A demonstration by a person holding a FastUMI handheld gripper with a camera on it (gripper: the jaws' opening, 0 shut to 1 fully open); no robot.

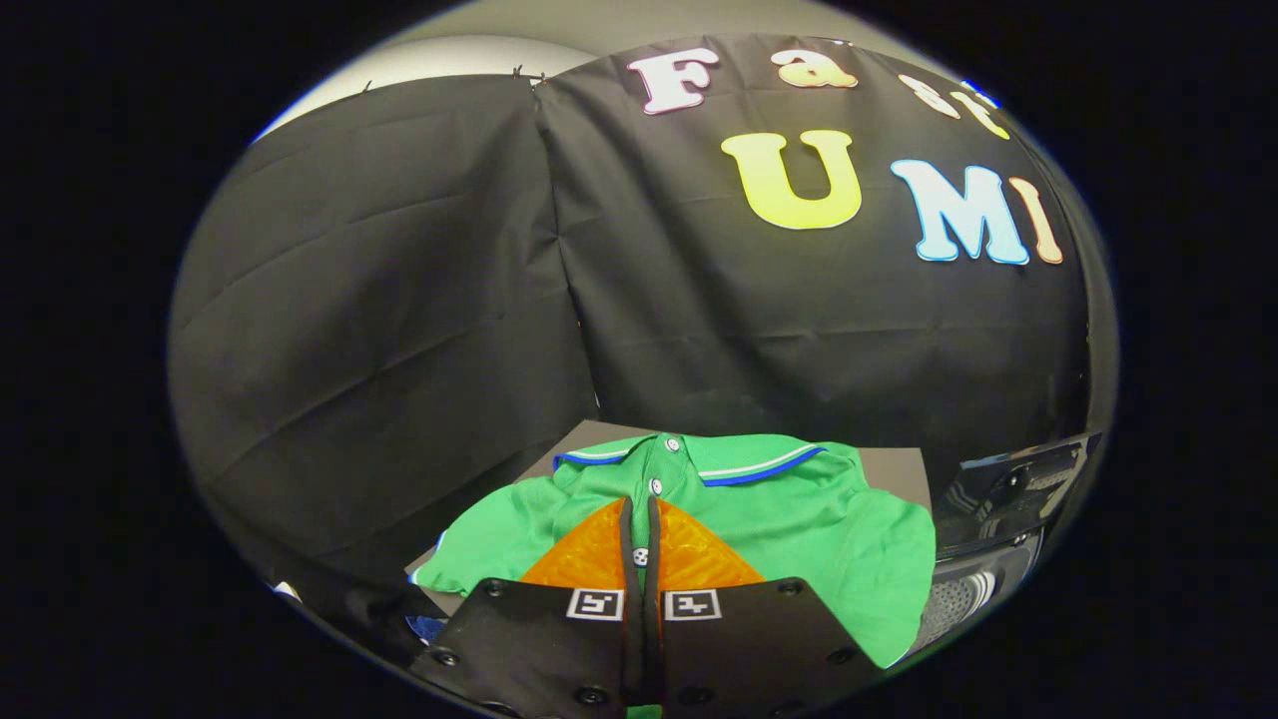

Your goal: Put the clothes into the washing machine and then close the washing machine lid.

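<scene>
The shirt [799,519] lies on the worktop [899,469] just beyond the closed fingers [640,529] — washing machine [998,519] to its right.

gripper [639,519] | fingers pressed together, nothing between | pointing forward, level

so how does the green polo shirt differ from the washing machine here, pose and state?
The green polo shirt lies flat on the grey table, right under the shut gripper; the dark washing machine sits beside the table, lid apparently raised. The shirt is soft cloth, the machine rigid and glossy. The shirt is not yet in the machine.
</scene>
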